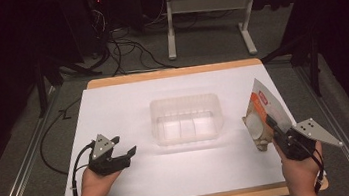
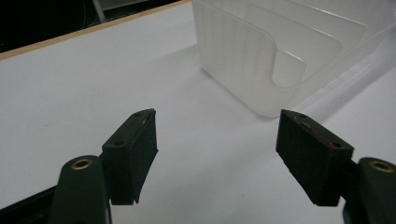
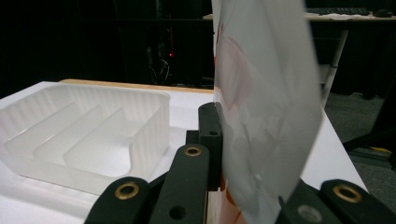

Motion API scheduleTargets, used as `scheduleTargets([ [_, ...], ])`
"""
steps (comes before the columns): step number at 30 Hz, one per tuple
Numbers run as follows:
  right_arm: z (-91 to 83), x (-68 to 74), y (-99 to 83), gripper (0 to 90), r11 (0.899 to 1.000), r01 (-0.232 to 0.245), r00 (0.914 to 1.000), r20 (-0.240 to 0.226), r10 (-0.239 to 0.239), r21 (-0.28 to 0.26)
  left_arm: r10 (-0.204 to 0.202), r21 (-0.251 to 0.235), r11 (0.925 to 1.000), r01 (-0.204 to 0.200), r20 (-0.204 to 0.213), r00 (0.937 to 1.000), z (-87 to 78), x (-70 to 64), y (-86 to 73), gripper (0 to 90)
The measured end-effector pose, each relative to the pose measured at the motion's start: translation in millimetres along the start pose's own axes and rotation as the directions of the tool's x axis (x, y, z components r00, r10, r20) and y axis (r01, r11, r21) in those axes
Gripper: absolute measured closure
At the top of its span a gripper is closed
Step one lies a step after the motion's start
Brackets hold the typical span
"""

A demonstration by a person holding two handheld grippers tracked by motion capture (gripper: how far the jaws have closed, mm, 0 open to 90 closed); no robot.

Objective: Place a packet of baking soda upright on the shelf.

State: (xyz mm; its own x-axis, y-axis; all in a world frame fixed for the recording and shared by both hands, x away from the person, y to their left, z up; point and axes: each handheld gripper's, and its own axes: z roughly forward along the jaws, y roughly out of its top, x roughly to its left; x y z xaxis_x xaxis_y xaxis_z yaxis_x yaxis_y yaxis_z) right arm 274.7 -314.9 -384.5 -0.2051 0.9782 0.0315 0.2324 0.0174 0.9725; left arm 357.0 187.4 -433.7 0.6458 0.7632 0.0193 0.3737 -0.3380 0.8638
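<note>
Right gripper (image 1: pixel 273 131) clamped on silver-and-orange snack pouch (image 1: pixel 263 112), held upright over table's right edge, beside clear ridged plastic tray (image 1: pixel 186 118) at centre of white tabletop (image 1: pixel 113 105). Left gripper (image 1: pixel 121 155) spread wide, holding nothing, left of tray.

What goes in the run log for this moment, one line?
right gripper: shut on packet, lifted | left gripper: open, empty, near tray | tray: empty, mid-table
</note>
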Motion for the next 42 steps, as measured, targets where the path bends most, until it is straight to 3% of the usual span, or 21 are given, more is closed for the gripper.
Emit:
scheduleTargets([
  [9, -0.2, 12.8, 13.5, 90.0, 0.999, -0.012, 0.9989, -0.047, 0.01, -0.042, -0.012, 0.001, 0.9999, 0.012, 0.003, 0.9999, 1.6, 2.7, -0.1, 29.6],
  [15, 3.9, 13.9, 20.0, 90.0, 0.998, -0.022, 0.9976, -0.067, 0.018, -0.053, -0.004, -0.01, 0.9999, 0.004, 0.0, 1.0, -1.2, 1.6, 0.1, 29.6],
  [23, 8.2, 17.4, 45.2, 90.0, 0.997, -0.017, 0.9974, -0.071, 0.012, -0.081, -0.005, -0.01, 0.9999, 0.005, -0.003, 1.0, -1.3, 2.7, -0.3, 29.6],
  [31, 15.5, 30.2, 64.7, 90.0, 0.993, -0.019, 0.9943, -0.106, 0.006, -0.118, -0.009, -0.018, 0.9998, 0.009, -0.005, 0.9999, -1.7, 4.1, -0.1, 29.6],
  [34, 19.6, 35.6, 70.0, 90.0, 0.992, -0.04, 0.9913, -0.13, 0.024, -0.123, -0.008, -0.041, 0.9991, 0.007, -0.026, 0.9996, -5.2, 4.5, 0.7, 30.8],
  [42, 40.2, 58.9, 76.7, 90.0, 0.992, -0.044, 0.9867, -0.16, 0.024, -0.121, -0.015, -0.043, 0.999, 0.014, -0.021, 0.9997, -6.1, 6.4, 0.6, 30.8],
])
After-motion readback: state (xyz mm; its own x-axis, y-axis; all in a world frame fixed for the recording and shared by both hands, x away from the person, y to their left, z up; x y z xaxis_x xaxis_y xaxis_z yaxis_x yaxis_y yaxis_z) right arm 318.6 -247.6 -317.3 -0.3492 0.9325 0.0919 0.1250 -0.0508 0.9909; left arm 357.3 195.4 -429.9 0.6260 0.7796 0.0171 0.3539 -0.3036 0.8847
